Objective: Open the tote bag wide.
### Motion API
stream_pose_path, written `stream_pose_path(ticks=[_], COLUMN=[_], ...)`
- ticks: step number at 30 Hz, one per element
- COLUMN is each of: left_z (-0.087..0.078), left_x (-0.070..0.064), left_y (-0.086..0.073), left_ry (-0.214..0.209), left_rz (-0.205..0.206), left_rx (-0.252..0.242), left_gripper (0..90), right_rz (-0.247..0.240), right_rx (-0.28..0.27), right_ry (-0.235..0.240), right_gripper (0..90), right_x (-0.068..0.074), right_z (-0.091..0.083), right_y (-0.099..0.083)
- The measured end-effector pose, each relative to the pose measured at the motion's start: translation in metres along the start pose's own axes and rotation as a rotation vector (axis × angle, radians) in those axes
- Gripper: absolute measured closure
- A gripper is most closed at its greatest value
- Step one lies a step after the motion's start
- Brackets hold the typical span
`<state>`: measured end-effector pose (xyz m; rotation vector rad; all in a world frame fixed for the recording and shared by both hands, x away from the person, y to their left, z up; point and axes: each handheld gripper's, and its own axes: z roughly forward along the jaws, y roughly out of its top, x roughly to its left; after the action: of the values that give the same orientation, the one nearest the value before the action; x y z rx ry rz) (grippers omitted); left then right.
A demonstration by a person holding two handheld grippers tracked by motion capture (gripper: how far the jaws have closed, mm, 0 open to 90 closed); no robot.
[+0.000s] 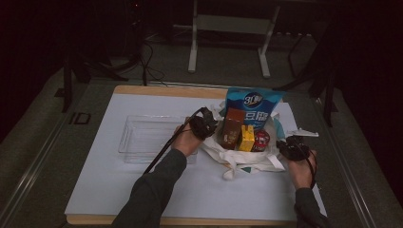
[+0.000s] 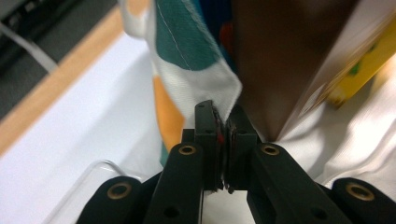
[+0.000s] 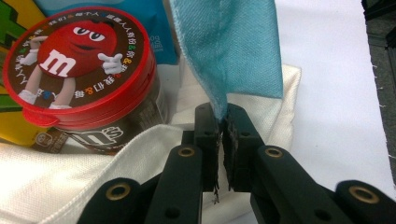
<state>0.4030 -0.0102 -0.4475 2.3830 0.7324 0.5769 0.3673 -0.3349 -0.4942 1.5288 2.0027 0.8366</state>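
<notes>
A dark room surrounds a wooden table (image 1: pixel 142 90) covered by a white sheet (image 1: pixel 142 185), with the legs of a white stand (image 1: pixel 192 47) at the top centre of the high view. A clear plastic tray (image 1: pixel 142 135) sits left of centre. Right of centre lies a white cloth bag (image 1: pixel 247 161), its mouth spread open around a blue snack packet (image 1: pixel 252 102), a brown box (image 1: pixel 233 126), a yellow box (image 1: pixel 246 137) and a red-lidded candy jar (image 1: pixel 261 138).

The left gripper (image 1: pixel 205 122) is at the bag's left edge, the right gripper (image 1: pixel 291 147) at its right edge.

The left gripper view shows jaws pressed together on a corner of white, teal and orange fabric beside the brown box. The right gripper view shows jaws pinching a blue fabric flap (image 3: pixel 233 51), with the jar's cartoon lid at upper left.
</notes>
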Motion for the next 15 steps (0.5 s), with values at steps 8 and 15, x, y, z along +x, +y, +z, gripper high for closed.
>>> stream_pose_path(ticks=[8, 15], left_z=[0.025, 0.034], left_x=[0.004, 0.005], left_y=[-0.007, -0.006], left_ry=[-0.007, -0.002], left_rz=[-0.038, -0.067], left_rx=[0.096, 0.135], left_gripper=[86.3, 85.8], right_rz=[0.007, 0.005], right_rx=[-0.001, -0.003], right_ry=[0.009, 0.005], right_gripper=[85.0, 85.0], right_x=[-0.002, -0.001], right_z=[0.002, 0.002], right_y=[-0.001, -0.001])
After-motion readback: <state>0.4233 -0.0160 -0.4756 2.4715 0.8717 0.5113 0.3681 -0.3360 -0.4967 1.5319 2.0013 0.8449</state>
